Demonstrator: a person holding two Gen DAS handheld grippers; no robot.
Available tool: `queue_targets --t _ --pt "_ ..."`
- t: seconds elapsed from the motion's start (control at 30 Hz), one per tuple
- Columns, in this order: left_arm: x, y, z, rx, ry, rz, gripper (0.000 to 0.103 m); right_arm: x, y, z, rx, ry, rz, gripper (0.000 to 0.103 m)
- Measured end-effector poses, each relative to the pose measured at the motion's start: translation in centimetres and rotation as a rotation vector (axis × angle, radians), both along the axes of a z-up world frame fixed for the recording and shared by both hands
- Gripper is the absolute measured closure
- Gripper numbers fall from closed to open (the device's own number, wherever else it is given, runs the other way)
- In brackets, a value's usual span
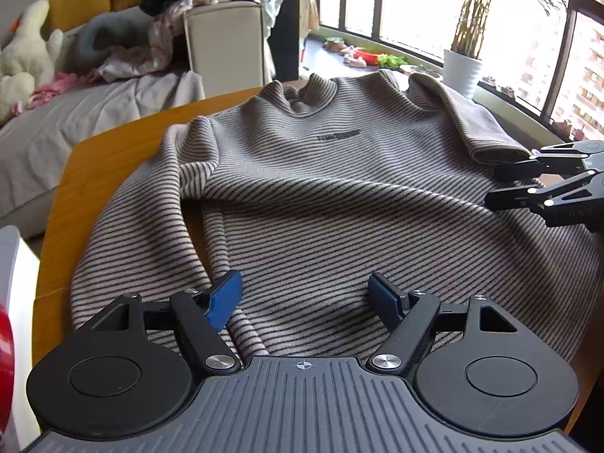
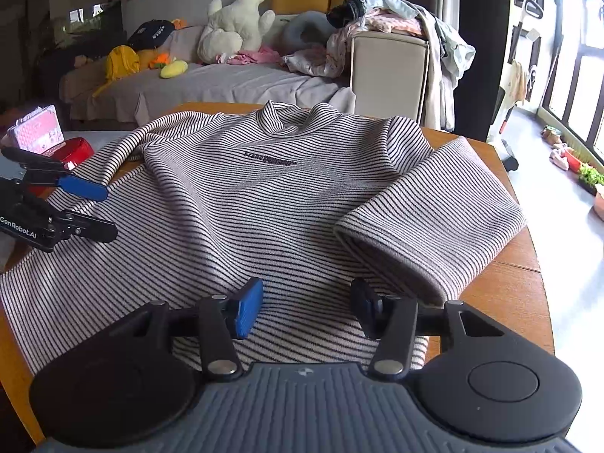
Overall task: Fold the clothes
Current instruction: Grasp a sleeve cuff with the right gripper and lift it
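Sweater (image 1: 321, 188) flat on table (image 1: 94, 173), hem nearest; left gripper (image 1: 304, 296), right gripper (image 2: 305, 307) both spread, empty.

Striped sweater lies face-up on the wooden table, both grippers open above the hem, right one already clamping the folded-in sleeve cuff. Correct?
Not quite. The right gripper clamps nothing: in the right wrist view its fingers are spread over the striped sweater, and the folded-in sleeve cuff lies free beside its right finger. The rest holds: sweater face-up on the wooden table, left gripper open too.
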State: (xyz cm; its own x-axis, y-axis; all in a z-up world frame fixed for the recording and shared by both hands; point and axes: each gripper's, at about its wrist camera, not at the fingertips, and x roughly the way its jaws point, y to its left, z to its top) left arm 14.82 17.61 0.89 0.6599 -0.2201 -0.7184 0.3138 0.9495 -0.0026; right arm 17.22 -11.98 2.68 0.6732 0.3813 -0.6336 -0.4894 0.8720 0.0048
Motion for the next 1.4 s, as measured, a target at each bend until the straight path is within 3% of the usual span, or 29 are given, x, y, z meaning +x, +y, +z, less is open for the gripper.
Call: queue_targets --t 0.03,0.1,0.17,0.23,0.3,0.33,0.37,0.47,0.63,0.77,0.87,0.97,1.2,1.4 --pt "0.0 0.0 0.1 -0.001 0.000 0.004 0.024 -0.5 -0.2 0.8 -0.017 -0.063 -0.004 0.051" --pt "0.2 -0.4 0.4 -0.028 0.003 0.014 0.020 -1.1 0.1 1.7 -0.149 -0.197 -0.014 0.046" --pt "0.4 -0.8 0.9 -0.087 -0.006 0.017 0.016 -0.8 0.6 1.3 -0.283 -0.254 -0.007 0.041" --pt "0.5 -1.3 1.5 -0.139 -0.057 0.019 0.008 0.2 1.1 0.3 -0.361 -0.220 0.018 0.041" --pt "0.8 -1.8 1.5 -0.171 -0.113 0.020 0.005 1.3 1.3 -0.7 -0.367 -0.169 0.025 0.044" --pt "1.0 -1.8 1.2 -0.184 -0.126 0.030 0.005 2.0 1.0 -0.5 -0.337 -0.144 0.004 0.061" --pt "1.4 -1.7 0.8 -0.197 -0.129 0.049 0.005 2.8 0.5 -0.2 -0.302 -0.119 -0.022 0.093" --pt "2.0 -0.9 -0.3 -0.249 -0.107 0.099 0.005 5.1 -2.4 2.5 -0.191 -0.097 -0.140 0.094" --pt "2.2 0.3 -0.9 -0.304 -0.096 0.141 0.002 7.1 -13.2 11.9 0.018 -0.227 -0.538 0.094" --pt "1.9 -0.1 -0.9 -0.295 -0.113 0.126 0.001 6.4 -17.6 15.3 0.140 -0.232 -0.658 0.100" --pt "1.8 0.0 -0.9 -0.301 -0.121 0.121 0.001 5.8 -18.0 16.2 0.226 -0.215 -0.654 0.100" --pt "1.6 0.3 -1.1 -0.322 -0.120 0.121 0.001 6.0 -15.0 17.2 0.241 -0.223 -0.569 0.100" --pt "1.8 0.6 -1.2 -0.354 -0.115 0.127 0.000 9.3 -2.9 20.2 0.250 -0.244 -0.250 0.100" --pt "1.8 0.9 -1.3 -0.377 -0.113 0.133 0.000 12.2 6.9 18.4 0.208 -0.197 -0.059 0.100"
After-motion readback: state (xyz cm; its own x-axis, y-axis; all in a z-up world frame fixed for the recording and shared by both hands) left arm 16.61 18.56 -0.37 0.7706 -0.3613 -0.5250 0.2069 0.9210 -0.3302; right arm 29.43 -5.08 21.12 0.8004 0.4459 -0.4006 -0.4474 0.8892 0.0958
